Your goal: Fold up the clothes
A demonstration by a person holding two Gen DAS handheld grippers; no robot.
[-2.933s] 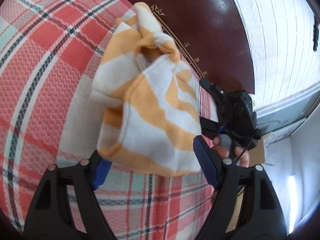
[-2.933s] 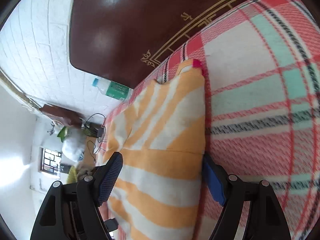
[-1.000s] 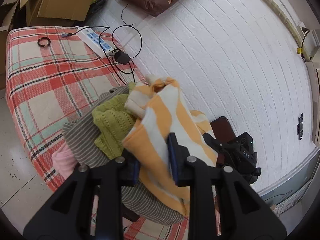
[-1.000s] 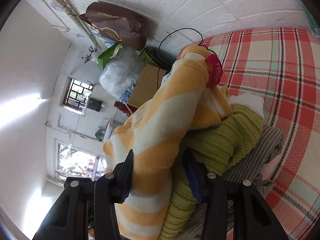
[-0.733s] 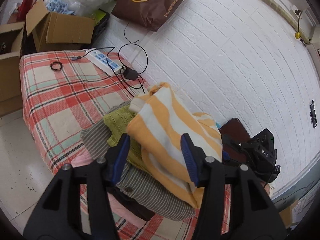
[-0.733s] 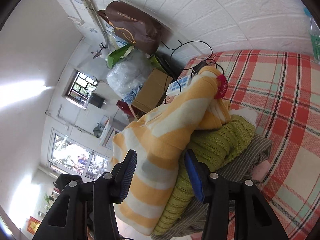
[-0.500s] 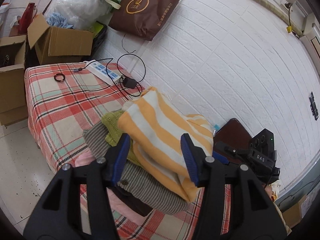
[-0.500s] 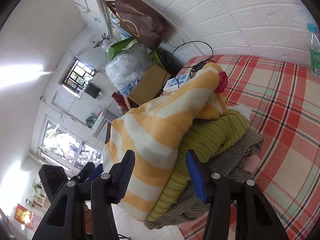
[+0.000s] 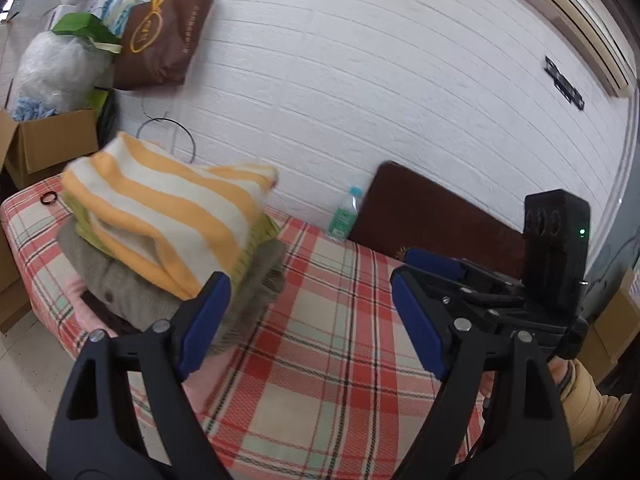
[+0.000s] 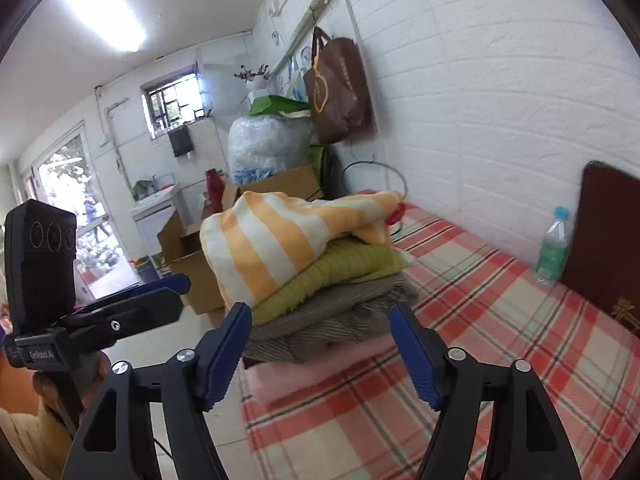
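Note:
A folded orange-and-white striped garment lies on top of a stack of folded clothes: a green knit, a grey striped piece and a pink one, at the end of the plaid-covered bed. My left gripper is open and empty, drawn back from the stack. My right gripper is open and empty, just in front of the stack. The right gripper also shows in the left wrist view; the left gripper shows in the right wrist view.
A dark wooden headboard and a water bottle stand at the wall. Cardboard boxes, a plastic sack and a brown bag crowd the bed's far end. A cable hangs by the wall.
Both grippers let go of the striped garment on top of the stack, opened wide and pulled back from it. The views now look level across the bed.

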